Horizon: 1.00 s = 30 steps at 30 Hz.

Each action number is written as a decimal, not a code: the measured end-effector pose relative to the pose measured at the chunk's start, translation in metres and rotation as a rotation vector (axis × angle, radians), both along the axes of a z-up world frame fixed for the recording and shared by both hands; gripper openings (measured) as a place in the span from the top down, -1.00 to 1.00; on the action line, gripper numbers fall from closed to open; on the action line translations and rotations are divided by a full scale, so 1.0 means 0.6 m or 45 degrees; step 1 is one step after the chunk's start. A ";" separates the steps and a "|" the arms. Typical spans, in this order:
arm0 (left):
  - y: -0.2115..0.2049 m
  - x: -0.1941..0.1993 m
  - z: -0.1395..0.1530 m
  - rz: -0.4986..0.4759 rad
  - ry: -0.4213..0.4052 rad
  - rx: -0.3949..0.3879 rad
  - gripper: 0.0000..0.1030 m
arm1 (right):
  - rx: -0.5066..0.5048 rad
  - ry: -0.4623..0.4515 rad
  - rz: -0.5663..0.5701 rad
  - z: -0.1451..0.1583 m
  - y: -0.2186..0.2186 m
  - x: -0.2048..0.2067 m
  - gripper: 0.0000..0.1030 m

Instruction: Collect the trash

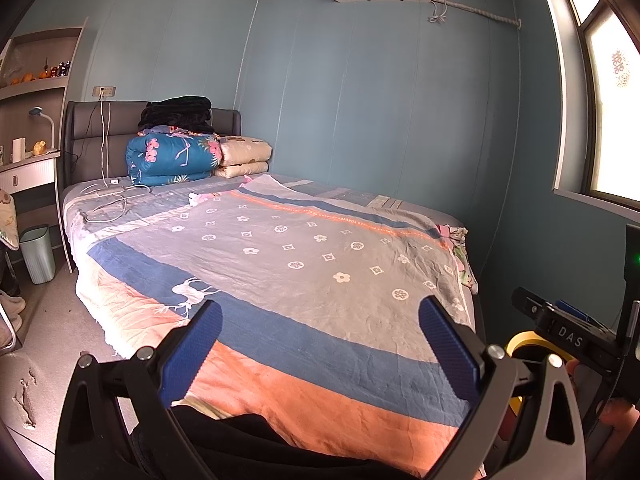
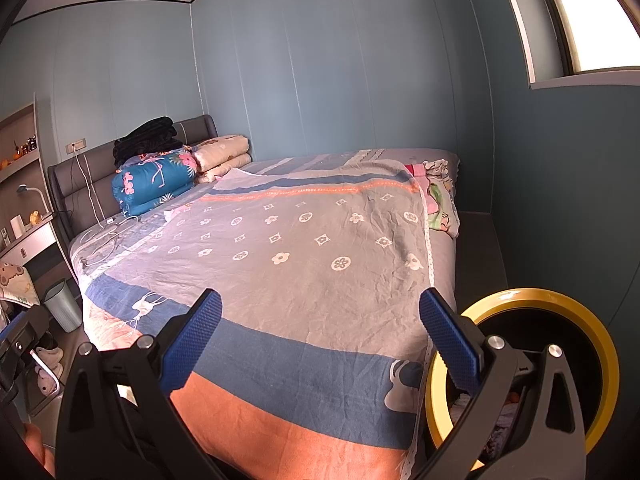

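the left gripper (image 1: 320,340) and right gripper (image 2: 320,336) both hang spread wide above the patterned grey, blue and orange bedspread (image 1: 304,264), holding nothing. a round yellow-rimmed black trash bin (image 2: 592,364) sits just beside the bed's right corner, near the right gripper.

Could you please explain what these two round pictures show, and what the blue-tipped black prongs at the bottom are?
A person carries a hand-held gripper in each hand; each has a fisheye camera looking along its two blue-padded fingers. One picture comes from the left hand-held gripper, the other from the right hand-held gripper. Both are open and hold nothing. They face a bed with a patterned cover; folded quilts and white cables lie near the headboard. A yellow-rimmed bin sits by the right one, and a pale bin stands beside the bed.
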<state>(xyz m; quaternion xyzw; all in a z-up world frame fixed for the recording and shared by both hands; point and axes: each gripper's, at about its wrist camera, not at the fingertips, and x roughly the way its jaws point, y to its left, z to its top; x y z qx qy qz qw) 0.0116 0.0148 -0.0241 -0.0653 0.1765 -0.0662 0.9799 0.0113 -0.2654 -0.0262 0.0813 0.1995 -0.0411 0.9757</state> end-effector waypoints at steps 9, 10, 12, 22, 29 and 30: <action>0.000 0.000 -0.001 -0.005 0.002 0.001 -0.84 | 0.004 0.004 -0.003 -0.003 0.000 -0.001 -0.85; 0.000 0.000 -0.001 -0.007 0.003 0.000 -0.84 | 0.004 0.004 -0.004 -0.003 -0.001 -0.001 -0.85; -0.001 0.000 0.000 -0.007 0.003 0.000 -0.84 | 0.006 0.006 -0.007 -0.005 0.001 -0.003 -0.85; -0.007 0.000 0.001 -0.016 -0.004 0.020 -0.84 | 0.009 0.007 -0.012 -0.006 0.001 -0.001 -0.85; -0.012 0.000 -0.001 -0.031 0.004 0.019 -0.84 | 0.011 0.008 -0.013 -0.006 0.001 -0.001 -0.85; -0.011 0.000 -0.001 -0.035 0.008 0.014 -0.84 | 0.011 0.008 -0.013 -0.006 0.001 -0.001 -0.85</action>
